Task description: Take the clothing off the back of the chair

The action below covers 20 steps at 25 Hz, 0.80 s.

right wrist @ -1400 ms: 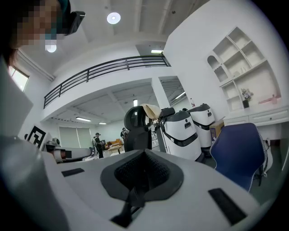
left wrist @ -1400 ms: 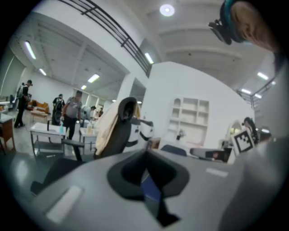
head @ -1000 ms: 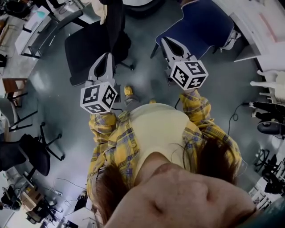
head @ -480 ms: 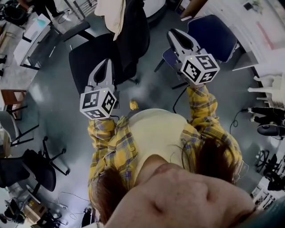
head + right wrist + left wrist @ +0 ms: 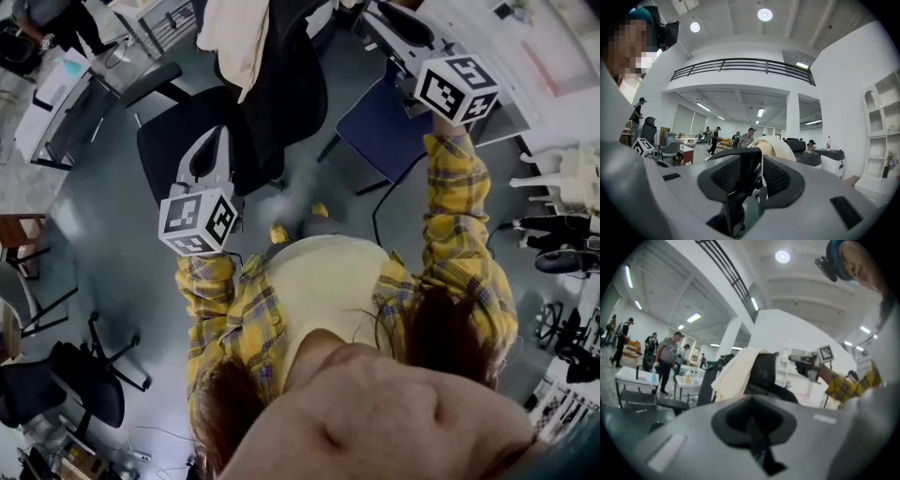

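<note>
From the head view, we see the cream clothing (image 5: 239,42) draped over the top of the black chair (image 5: 291,89), hanging down the back's left side. Our left hand-held gripper (image 5: 217,148) sits low over the chair's seat, apart from the cloth. Our right hand-held gripper (image 5: 398,21) is held high on a yellow plaid sleeve (image 5: 450,187), just right of the chair back and above a blue chair (image 5: 380,127). This view does not settle how its jaws stand.

The left gripper view looks up along clenched jaws with nothing between them. Beyond them the clothing lies over the chair's headrest, and the right hand-held gripper reaches in from the right at headrest height, near the chair but not touching it. Only here do we see people (image 5: 665,355) standing by a white table (image 5: 633,376) at the far left.

The right gripper view shows its own jaws pressed together and empty. The clothing bulges directly behind their tips, apart from them, and the left gripper's marker cube (image 5: 641,147) shows small at the left.
</note>
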Each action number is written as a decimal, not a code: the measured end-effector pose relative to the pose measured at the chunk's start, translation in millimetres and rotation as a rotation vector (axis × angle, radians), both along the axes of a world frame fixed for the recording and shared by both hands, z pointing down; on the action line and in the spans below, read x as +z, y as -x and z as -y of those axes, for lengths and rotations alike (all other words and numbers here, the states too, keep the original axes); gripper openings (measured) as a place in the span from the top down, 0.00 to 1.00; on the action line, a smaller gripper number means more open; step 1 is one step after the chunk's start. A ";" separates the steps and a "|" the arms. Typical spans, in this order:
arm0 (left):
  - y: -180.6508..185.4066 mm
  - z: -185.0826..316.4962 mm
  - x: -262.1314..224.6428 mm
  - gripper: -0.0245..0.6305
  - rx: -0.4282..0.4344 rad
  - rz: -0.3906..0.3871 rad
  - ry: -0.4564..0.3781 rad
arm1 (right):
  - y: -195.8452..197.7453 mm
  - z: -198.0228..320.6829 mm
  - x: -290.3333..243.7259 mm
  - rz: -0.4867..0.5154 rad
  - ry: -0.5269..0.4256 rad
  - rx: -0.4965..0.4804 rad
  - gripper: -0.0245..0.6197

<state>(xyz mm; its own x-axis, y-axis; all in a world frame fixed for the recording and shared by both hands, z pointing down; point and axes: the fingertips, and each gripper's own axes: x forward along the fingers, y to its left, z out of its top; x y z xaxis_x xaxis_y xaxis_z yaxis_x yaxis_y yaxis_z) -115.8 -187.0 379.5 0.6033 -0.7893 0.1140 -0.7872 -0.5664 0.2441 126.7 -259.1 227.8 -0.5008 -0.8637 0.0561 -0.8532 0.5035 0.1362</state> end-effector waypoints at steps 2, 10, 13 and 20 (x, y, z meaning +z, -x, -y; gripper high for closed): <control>-0.9 7.0 -5.1 0.95 -0.009 0.000 -0.006 | 2.4 14.0 -14.0 -0.023 -0.017 -0.023 0.78; -13.3 40.8 -42.6 0.95 -0.055 0.021 -0.068 | 25.0 53.7 -45.9 -0.157 -0.048 -0.164 0.73; -19.6 56.9 -61.9 0.95 -0.062 0.027 -0.104 | 28.7 67.4 -50.7 -0.189 -0.052 -0.208 0.71; -43.3 98.0 -97.2 0.95 -0.065 0.038 -0.178 | 34.7 101.4 -42.9 -0.334 -0.021 -0.315 0.62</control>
<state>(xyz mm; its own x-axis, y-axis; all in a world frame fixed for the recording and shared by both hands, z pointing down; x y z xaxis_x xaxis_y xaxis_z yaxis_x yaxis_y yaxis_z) -72.5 -285.0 282.3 0.5482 -0.8363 -0.0090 -0.8303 -0.5454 0.1146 92.0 -360.5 184.8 -0.6965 -0.6752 0.2430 -0.5669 0.7253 0.3905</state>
